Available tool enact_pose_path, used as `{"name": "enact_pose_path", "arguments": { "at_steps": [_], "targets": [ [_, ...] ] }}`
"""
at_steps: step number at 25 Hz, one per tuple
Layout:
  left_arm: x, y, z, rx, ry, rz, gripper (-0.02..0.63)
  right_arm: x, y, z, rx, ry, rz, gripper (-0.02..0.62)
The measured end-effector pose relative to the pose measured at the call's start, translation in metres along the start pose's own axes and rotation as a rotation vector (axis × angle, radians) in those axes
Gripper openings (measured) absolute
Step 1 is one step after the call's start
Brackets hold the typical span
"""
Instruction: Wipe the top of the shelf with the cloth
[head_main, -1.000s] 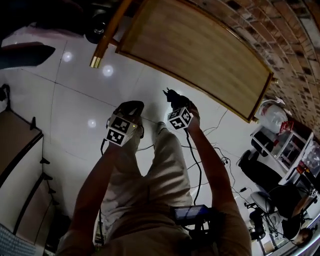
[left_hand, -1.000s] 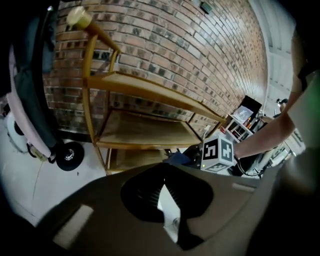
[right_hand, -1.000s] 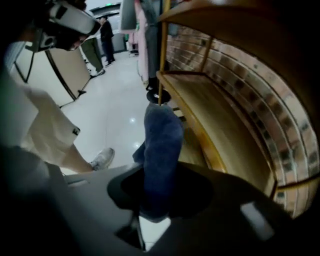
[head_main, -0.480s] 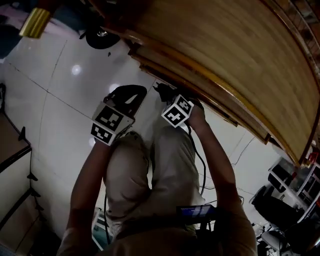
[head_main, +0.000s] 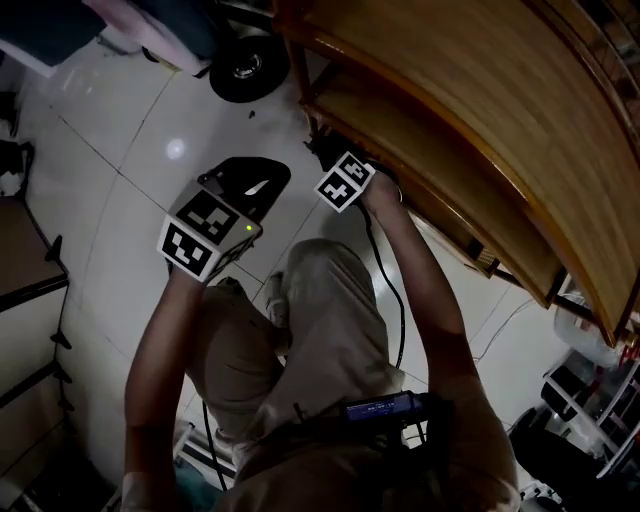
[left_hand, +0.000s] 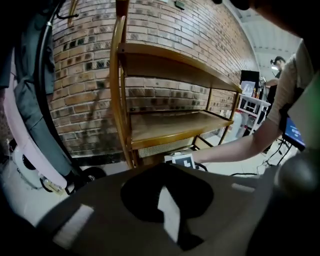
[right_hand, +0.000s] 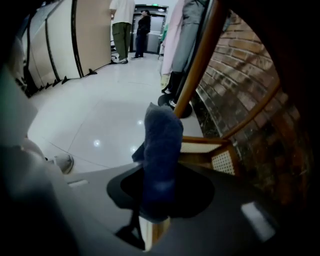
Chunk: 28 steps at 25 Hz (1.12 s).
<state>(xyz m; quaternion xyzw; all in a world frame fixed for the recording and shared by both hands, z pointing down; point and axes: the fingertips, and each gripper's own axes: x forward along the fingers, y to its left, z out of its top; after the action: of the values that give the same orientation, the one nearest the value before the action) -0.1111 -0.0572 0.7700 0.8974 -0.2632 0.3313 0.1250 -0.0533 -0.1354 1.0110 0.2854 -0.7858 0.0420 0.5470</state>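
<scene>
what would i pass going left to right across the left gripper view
hanging grey garment → shelf's front post → white cart → lit screen

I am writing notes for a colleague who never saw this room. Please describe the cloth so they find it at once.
Find the wooden shelf against the brick wall. Near its lower corner is the right gripper, and the cloth stands up from its fingers. It is dark blue and fuzzy, unlike the hard wood and pale floor around it.
</scene>
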Motion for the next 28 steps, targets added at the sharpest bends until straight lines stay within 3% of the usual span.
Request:
{"name": "enact_pose_path", "arguments": {
  "at_steps": [3, 6, 9, 12, 18, 22, 28],
  "targets": [
    [0.01, 0.004, 0.007, -0.033, -0.018, 0.004, 0.004, 0.014, -0.004, 0.013, -0.084, 0.025, -0.007, 0.118],
    [0.014, -0.007, -0.004, 0.009, -0.027, -0.031, 0.005, 0.043, 0.0, 0.013, -0.164, 0.077, 0.001, 0.124],
    [0.014, -0.012, -0.031, -0.021, 0.013, -0.081, 0.004, 0.061, 0.01, 0.007, -0.173, 0.101, 0.034, 0.127],
    [0.018, -0.007, -0.038, -0.015, 0.038, -0.098, 0.004, 0.068, 0.013, 0.007, -0.207, 0.083, 0.0, 0.132],
    [0.025, -0.036, -0.032, 0.1, 0.052, -0.162, 0.005, 0.056, 0.009, -0.011, -0.064, -0.007, -0.003, 0.118],
    [0.026, -0.039, -0.034, 0.064, 0.038, -0.21, 0.005, 0.042, 0.01, -0.043, -0.027, 0.002, -0.002, 0.114],
    [0.026, -0.034, -0.024, 0.008, 0.009, -0.215, 0.005, 0.018, 0.01, -0.095, 0.064, 0.011, 0.032, 0.11]
  ]
}}
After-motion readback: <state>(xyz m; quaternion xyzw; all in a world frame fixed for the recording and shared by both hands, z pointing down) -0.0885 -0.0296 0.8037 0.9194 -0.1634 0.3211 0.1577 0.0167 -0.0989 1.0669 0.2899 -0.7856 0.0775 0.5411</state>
